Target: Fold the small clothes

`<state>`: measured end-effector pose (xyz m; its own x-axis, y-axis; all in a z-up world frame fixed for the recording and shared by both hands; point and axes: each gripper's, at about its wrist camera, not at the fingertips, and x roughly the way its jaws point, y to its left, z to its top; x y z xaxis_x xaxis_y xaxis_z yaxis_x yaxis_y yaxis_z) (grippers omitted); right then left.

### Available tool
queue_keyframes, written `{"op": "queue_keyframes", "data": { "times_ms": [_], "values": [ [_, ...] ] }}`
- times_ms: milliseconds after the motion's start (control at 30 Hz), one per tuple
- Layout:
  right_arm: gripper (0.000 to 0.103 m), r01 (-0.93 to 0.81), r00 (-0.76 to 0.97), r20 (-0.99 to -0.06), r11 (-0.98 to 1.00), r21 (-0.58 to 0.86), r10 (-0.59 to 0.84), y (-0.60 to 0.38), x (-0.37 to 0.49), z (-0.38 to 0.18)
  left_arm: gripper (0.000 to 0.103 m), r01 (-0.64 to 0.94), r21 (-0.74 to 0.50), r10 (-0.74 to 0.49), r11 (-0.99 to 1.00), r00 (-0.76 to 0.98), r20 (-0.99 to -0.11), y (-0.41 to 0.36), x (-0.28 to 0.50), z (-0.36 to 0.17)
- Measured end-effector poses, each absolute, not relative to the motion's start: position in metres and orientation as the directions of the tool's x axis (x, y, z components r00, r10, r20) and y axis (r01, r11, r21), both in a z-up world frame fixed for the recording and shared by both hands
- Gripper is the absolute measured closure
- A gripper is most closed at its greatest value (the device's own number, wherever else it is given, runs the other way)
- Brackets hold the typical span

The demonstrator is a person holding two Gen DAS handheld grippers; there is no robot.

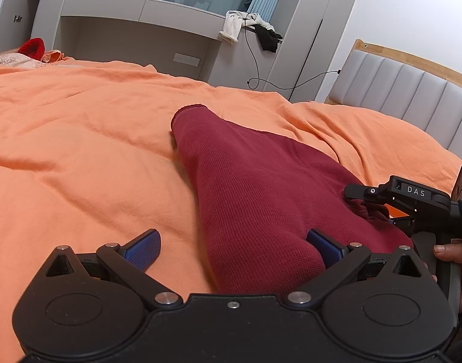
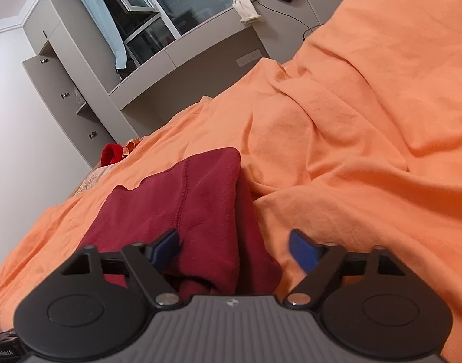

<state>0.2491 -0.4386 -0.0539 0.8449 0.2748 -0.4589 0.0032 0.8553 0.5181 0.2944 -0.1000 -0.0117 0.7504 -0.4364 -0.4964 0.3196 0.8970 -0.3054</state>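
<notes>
Looking along my left gripper: jaws are standing wide, released, straddling the near edge of the maroon knit garment, which is lying part-folded on the orange bedsheet. Probably I'm waiting here to steady that edge. My right gripper is showing at the far right, w/ a hand on its handle. Switching to the right wrist view: right gripper is also gaping, gripping nothing; the garment is sitting between its fingers, let go after a fold, I'd guess.
</notes>
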Motion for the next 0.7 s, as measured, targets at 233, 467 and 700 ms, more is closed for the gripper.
{"op": "queue_keyframes", "data": {
  "times_ms": [233,467,700],
  "values": [
    [0.037,-0.027,0.833,-0.460,0.853,0.521,0.307,-0.433,0.251,-0.053,0.000,0.319,-0.306,-0.436,0.897,0.750,-0.496,-0.100,0.294,-0.012],
    [0.044,-0.009,0.826,-0.457,0.820,0.573,0.329,-0.440,0.254,-0.058,0.000,0.328,-0.332,-0.459,0.885,0.737,-0.496,-0.098,0.298,-0.008],
    [0.043,-0.007,0.830,-0.471,0.849,0.528,0.299,-0.433,0.254,-0.054,0.001,0.362,-0.376,-0.516,0.853,0.694,-0.503,-0.094,0.318,0.009]
  ]
}}
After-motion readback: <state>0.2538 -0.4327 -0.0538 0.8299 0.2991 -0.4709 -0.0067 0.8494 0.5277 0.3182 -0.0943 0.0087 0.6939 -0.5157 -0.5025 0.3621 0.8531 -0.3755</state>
